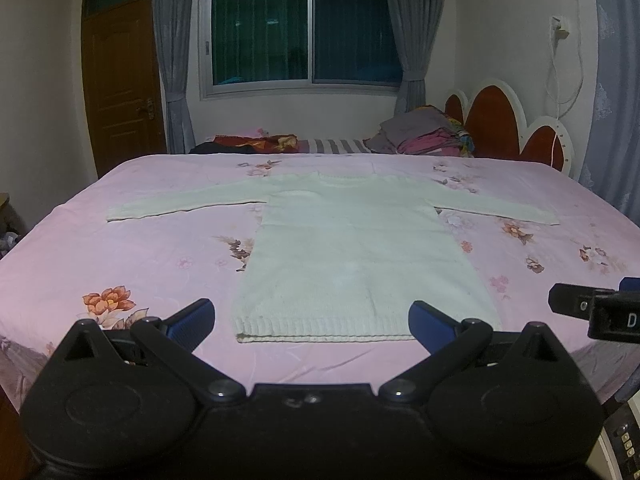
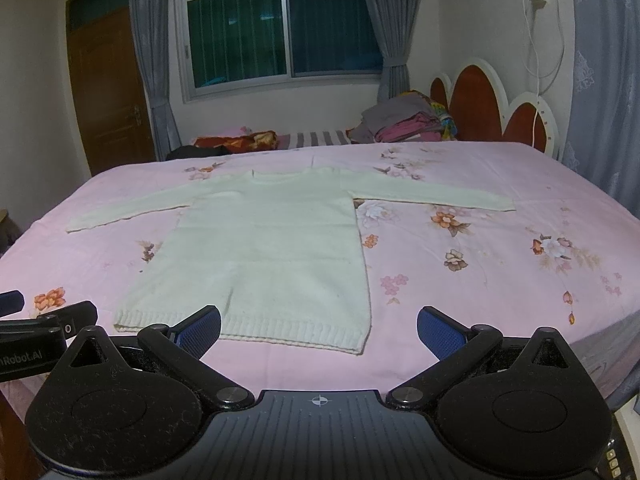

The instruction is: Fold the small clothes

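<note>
A small white knit sweater [image 1: 352,248] lies flat on the pink flowered bedsheet [image 1: 140,260], front down or up I cannot tell, both sleeves spread out sideways and the ribbed hem toward me. My left gripper [image 1: 312,322] hovers open just short of the hem, holding nothing. In the right wrist view the same sweater [image 2: 264,248] sits left of centre, and my right gripper [image 2: 318,328] is open near the hem's right corner, also holding nothing. Each gripper shows at the edge of the other's view: the right gripper [image 1: 592,308] and the left gripper [image 2: 36,332].
A pile of folded clothes [image 1: 424,132] and a striped pillow [image 1: 340,145] lie at the bed's far side by the red headboard [image 1: 496,120]. A window with grey curtains [image 1: 304,36] and a brown door [image 1: 120,80] stand behind. The bed's near edge is just under the grippers.
</note>
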Action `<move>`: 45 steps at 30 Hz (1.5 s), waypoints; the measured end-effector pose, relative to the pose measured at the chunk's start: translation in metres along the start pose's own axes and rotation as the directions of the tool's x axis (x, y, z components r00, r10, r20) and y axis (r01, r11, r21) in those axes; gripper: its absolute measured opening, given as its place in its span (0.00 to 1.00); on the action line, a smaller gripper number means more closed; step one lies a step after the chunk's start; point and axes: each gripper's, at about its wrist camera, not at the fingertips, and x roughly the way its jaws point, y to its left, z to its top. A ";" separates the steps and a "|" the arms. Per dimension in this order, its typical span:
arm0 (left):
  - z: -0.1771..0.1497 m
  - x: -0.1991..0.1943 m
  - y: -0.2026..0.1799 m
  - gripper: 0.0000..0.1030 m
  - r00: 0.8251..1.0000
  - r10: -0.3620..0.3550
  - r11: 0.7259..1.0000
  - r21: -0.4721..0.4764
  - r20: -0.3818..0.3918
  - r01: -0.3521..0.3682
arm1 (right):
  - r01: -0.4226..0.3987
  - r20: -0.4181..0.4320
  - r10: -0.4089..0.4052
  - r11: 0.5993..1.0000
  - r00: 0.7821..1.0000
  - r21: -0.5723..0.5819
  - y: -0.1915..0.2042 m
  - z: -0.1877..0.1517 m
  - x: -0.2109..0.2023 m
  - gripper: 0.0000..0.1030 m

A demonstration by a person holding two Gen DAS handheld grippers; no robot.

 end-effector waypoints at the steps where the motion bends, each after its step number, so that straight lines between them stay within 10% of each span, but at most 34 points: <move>1: 0.000 0.000 0.000 1.00 1.000 0.000 1.000 -0.002 0.000 0.000 | 0.000 0.000 0.000 1.000 1.000 0.001 0.000 0.000 0.000 1.00; 45: 0.131 0.219 0.042 1.00 0.981 -0.193 0.980 0.046 -0.015 0.193 | 0.176 0.059 -0.185 0.975 0.981 0.134 -0.013 0.152 0.192 1.00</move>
